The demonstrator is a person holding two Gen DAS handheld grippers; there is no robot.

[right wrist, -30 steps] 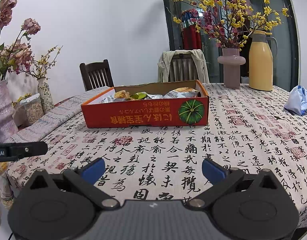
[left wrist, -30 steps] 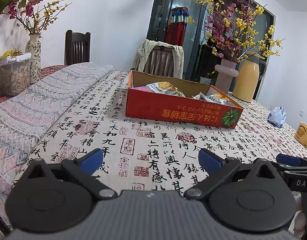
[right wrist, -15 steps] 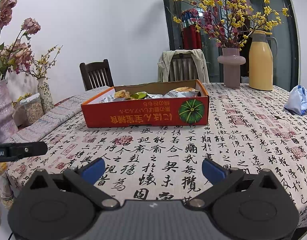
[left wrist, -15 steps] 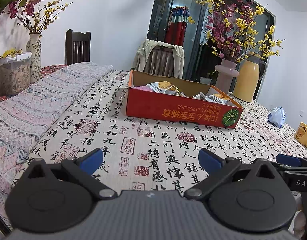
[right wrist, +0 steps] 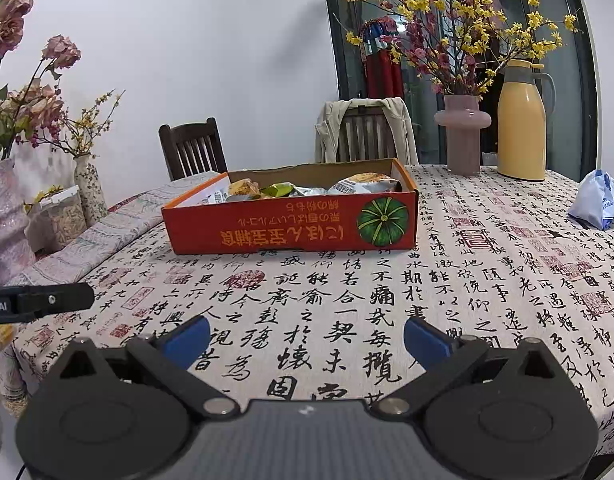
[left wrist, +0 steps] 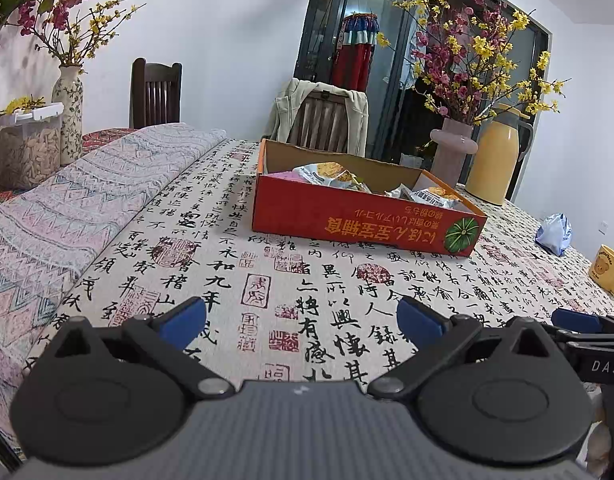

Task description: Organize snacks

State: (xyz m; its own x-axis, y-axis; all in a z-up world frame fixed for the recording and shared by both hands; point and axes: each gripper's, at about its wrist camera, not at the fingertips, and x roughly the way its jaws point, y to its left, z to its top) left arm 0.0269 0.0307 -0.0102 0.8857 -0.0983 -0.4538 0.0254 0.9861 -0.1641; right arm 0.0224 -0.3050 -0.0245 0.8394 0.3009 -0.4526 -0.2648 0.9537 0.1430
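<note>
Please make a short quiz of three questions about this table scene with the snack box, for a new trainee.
1. True or false: the left gripper holds a snack packet.
2. Multiple choice: where are the snack packets now? A) spread over the tablecloth B) inside the red cardboard box C) beside the yellow thermos jug
3. Short answer: what is printed at one end of the box's long side, next to the yellow writing?

Key
1. False. Both the left gripper and the right gripper are open and hold nothing.
2. B
3. A green pumpkin.
</note>
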